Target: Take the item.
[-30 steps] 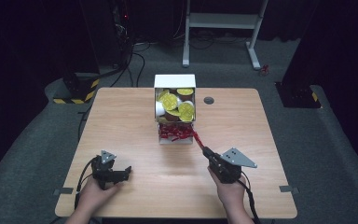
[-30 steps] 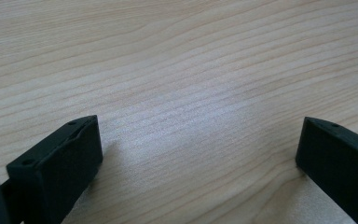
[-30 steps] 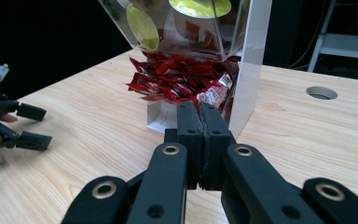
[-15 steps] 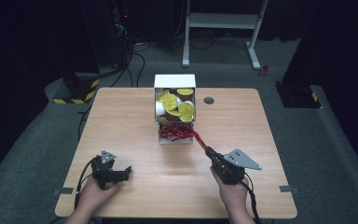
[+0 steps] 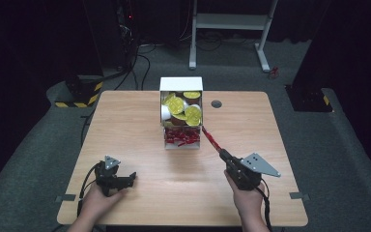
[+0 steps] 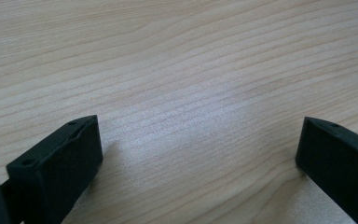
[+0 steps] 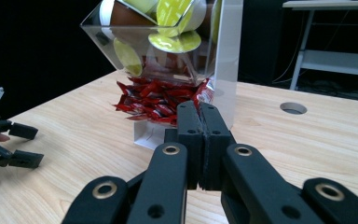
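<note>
A white and clear dispenser (image 5: 181, 84) stands at the table's far middle, with yellow-lidded pods (image 5: 179, 107) in its upper bin and red sachets (image 5: 182, 138) in its lower tray. My right gripper (image 5: 223, 153) is shut on one red sachet (image 5: 211, 139), which sticks out toward the tray's right corner. In the right gripper view the jaws (image 7: 203, 109) meet just before the sachet pile (image 7: 151, 100), with the held sachet (image 7: 205, 95) above them. My left gripper (image 5: 130, 178) rests open at the near left, with bare wood between its jaws (image 6: 198, 135).
A round cable hole (image 5: 216, 104) lies in the tabletop right of the dispenser. A white desk frame (image 5: 232, 21) stands on the floor beyond the table. The other hand's open gripper (image 7: 14, 144) appears at the left of the right gripper view.
My right gripper has shifted slightly to the right with the red sachet in it. The left gripper has stayed put.
</note>
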